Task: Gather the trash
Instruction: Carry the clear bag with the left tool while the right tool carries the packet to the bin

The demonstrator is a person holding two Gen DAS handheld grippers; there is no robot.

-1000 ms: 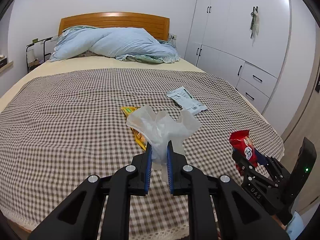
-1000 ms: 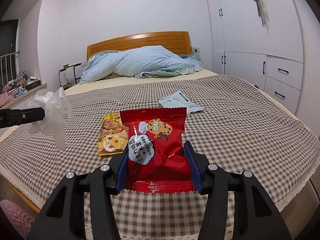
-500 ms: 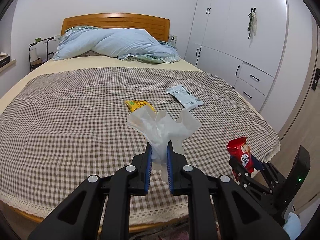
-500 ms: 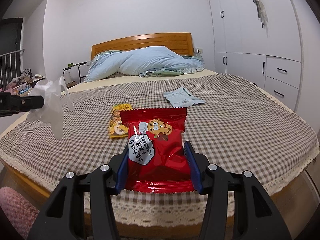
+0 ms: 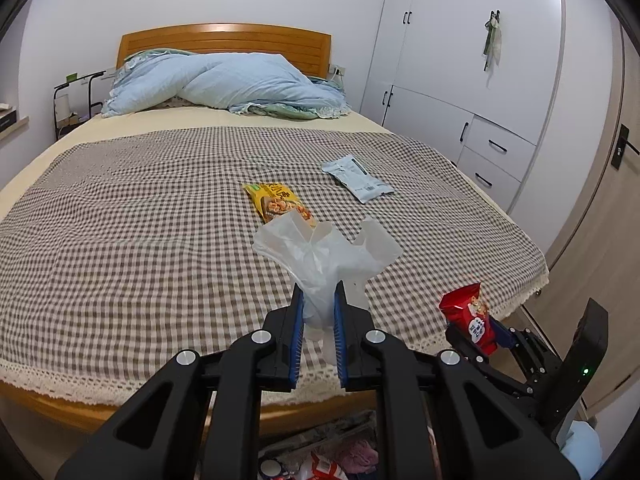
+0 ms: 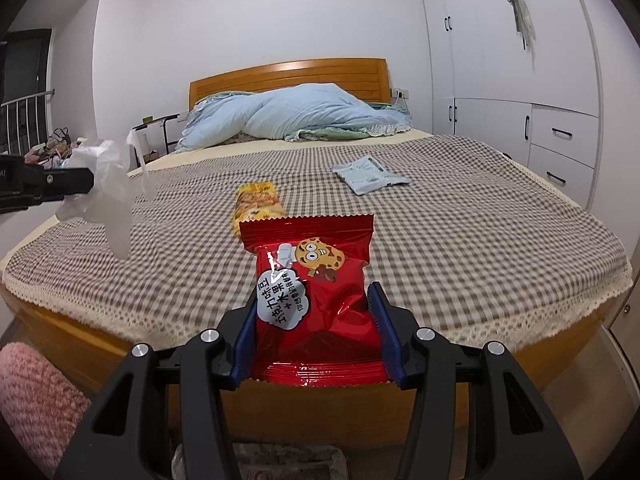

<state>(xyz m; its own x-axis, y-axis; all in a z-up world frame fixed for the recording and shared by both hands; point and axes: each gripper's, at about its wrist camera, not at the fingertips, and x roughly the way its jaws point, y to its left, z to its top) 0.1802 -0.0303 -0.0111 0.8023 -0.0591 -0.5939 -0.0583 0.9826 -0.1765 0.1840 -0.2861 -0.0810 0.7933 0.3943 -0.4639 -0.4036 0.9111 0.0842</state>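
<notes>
Left hand-held gripper (image 5: 318,300): nearly shut, pinching thin white plastic bag (image 5: 326,252). Right hand-held gripper (image 6: 314,312): half open, clamped on red snack packet (image 6: 314,292), off bed (image 6: 460,220) foot. Risk: slippery packet sliding out; limp bag mouth collapsing, packet missing it. Yellow wrapper (image 5: 276,202), pale wrapper (image 5: 356,178) left on bed.

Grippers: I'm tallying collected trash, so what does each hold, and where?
Left gripper pinches the clear plastic bag at its bunched lower part; right gripper clamps the red cookie packet by its side edges.

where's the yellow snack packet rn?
Yellow snack packet lies mid-bed on the checked cover, left of the pale blue-grey wrapper, beyond both grippers.
</notes>
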